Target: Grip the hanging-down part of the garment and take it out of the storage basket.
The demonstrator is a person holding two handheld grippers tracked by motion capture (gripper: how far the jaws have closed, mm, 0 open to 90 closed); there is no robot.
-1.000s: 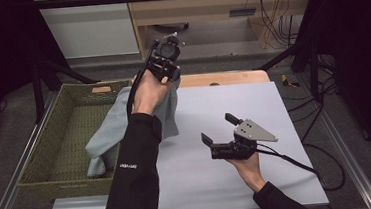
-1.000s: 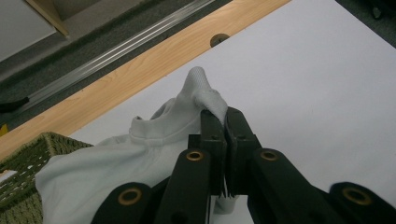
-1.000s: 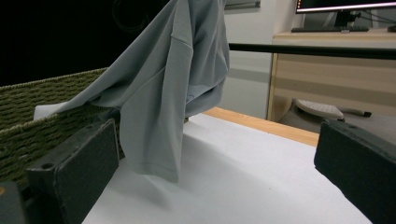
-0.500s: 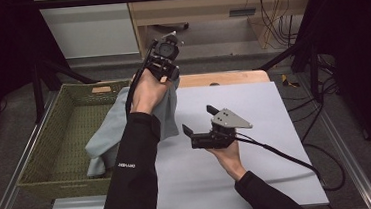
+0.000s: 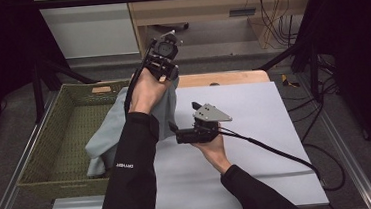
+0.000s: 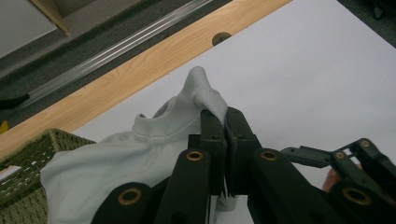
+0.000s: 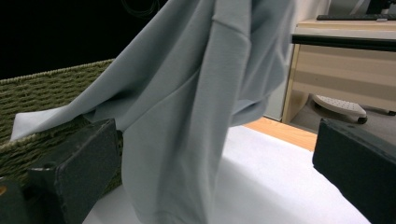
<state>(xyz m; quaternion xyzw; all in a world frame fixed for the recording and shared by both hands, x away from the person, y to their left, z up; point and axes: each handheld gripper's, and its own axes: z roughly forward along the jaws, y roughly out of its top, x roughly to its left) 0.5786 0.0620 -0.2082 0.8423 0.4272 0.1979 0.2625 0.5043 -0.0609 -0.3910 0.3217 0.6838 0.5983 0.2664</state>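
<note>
The right hand is closest, low over the white table. It holds the right gripper, which points left at the hanging cloth. In the right gripper view, its two jaws are spread wide, one on each side of the picture. The grey cloth hangs down between them. The jaws are not touching it.

A black cable runs from this gripper across the table to the right.

Farther back, the left hand is lifted high. It holds the left gripper up above the far edge of the table. In the left gripper view, its jaws are pressed together and pinch a bit of the cloth near the neck hole. The rest of the cloth hangs down from there. Its lower part drapes over the side of the green basket, which sits just left of the table.

Past the white top is a strip of wood with a small round hole in it.
</note>
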